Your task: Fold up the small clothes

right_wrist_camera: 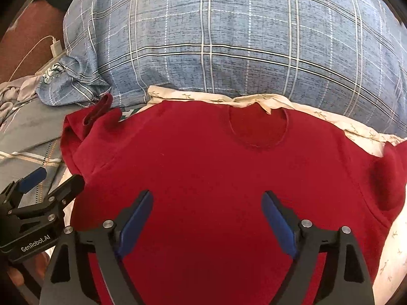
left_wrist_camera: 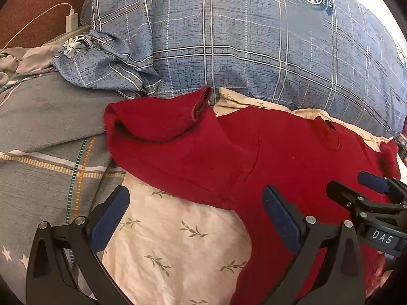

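A small dark red T-shirt (right_wrist_camera: pixel 203 162) lies spread flat on a cream leaf-print cloth (left_wrist_camera: pixel 178 241), neckline toward the pillow. Its left sleeve (left_wrist_camera: pixel 157 122) is rumpled and raised. It also shows in the left wrist view (left_wrist_camera: pixel 292 157). My left gripper (left_wrist_camera: pixel 195 211) is open and empty, hovering over the shirt's left side edge; it also shows in the right wrist view (right_wrist_camera: pixel 54 180). My right gripper (right_wrist_camera: pixel 207 211) is open and empty above the shirt's middle; it also shows in the left wrist view (left_wrist_camera: pixel 356 180).
A large blue plaid pillow (right_wrist_camera: pixel 229 38) lies just behind the shirt. A grey patterned blanket (left_wrist_camera: pixel 45 132) lies to the left. A white charger with cable (left_wrist_camera: pixel 72 20) rests against the brown headboard at far left.
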Tool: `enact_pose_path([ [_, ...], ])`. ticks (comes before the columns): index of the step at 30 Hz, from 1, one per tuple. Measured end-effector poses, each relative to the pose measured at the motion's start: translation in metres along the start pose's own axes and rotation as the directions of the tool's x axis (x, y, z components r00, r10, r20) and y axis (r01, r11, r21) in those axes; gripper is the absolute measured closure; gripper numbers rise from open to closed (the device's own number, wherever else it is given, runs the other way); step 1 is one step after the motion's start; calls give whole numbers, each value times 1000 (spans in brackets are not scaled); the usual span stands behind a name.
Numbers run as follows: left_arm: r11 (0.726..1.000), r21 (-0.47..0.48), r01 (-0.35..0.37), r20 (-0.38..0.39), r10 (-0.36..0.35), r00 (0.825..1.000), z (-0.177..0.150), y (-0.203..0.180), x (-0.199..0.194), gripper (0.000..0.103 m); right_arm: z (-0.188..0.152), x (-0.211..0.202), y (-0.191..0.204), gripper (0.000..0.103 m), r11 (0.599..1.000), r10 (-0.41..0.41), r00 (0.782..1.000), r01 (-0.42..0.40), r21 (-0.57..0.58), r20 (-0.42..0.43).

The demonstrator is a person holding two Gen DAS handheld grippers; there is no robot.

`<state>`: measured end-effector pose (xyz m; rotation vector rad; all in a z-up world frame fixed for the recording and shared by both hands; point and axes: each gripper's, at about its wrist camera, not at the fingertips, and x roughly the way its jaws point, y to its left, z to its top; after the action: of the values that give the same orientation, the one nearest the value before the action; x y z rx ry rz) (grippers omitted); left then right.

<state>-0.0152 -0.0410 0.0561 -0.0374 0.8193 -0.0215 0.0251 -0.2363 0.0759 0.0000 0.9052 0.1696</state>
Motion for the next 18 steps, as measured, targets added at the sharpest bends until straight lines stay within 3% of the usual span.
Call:
enact_pose_path([
  [18,1000,-3,-25,-26,25,999,3,9,9,0,8,17,14,15,999,31,999,-32,-3,-28],
])
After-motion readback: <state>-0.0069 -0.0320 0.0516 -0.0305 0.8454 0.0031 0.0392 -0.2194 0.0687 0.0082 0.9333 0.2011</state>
